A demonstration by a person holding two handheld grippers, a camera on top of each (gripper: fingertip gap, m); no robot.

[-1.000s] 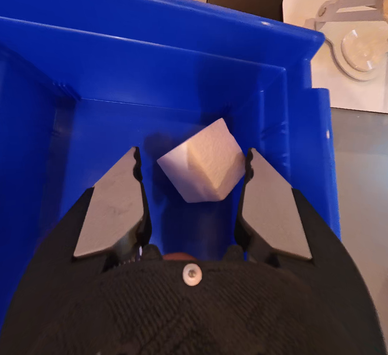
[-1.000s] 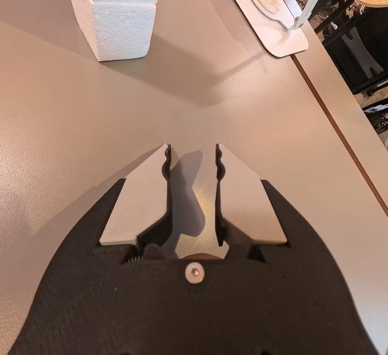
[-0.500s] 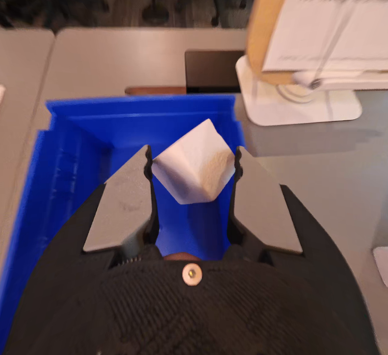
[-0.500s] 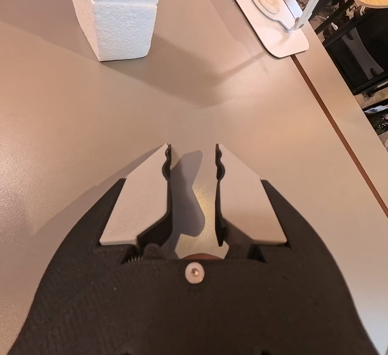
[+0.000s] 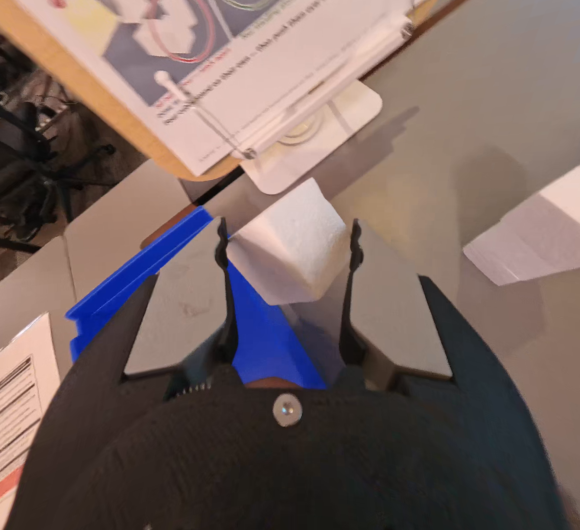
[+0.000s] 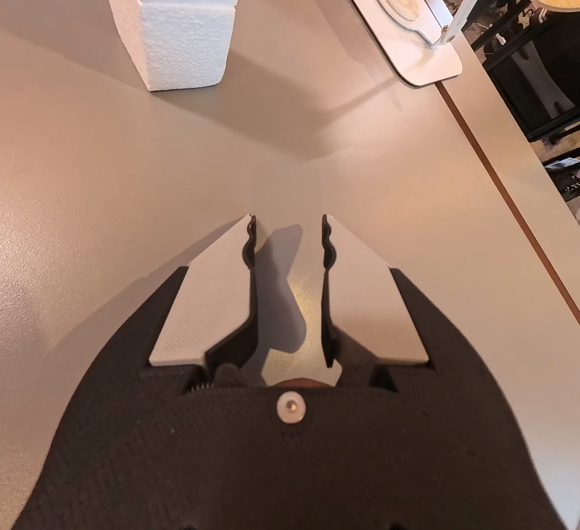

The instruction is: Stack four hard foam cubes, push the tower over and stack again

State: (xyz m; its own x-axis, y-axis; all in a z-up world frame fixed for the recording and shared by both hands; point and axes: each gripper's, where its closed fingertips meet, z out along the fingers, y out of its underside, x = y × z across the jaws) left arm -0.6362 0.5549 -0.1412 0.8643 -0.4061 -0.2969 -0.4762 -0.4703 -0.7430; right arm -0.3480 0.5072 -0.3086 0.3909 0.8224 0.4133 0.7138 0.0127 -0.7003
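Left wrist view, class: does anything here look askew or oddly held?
Yes. The foam cube in the left gripper is held cocked, one corner pointing down, not square between the fingers. It hangs above the table, just past the blue bin. The stacked cubes at right look square.

A blue bin (image 5: pixel 131 282) lies below the fingers; ahead, a white stand (image 5: pixel 317 144) carries a printed sheet (image 5: pixel 219 44).
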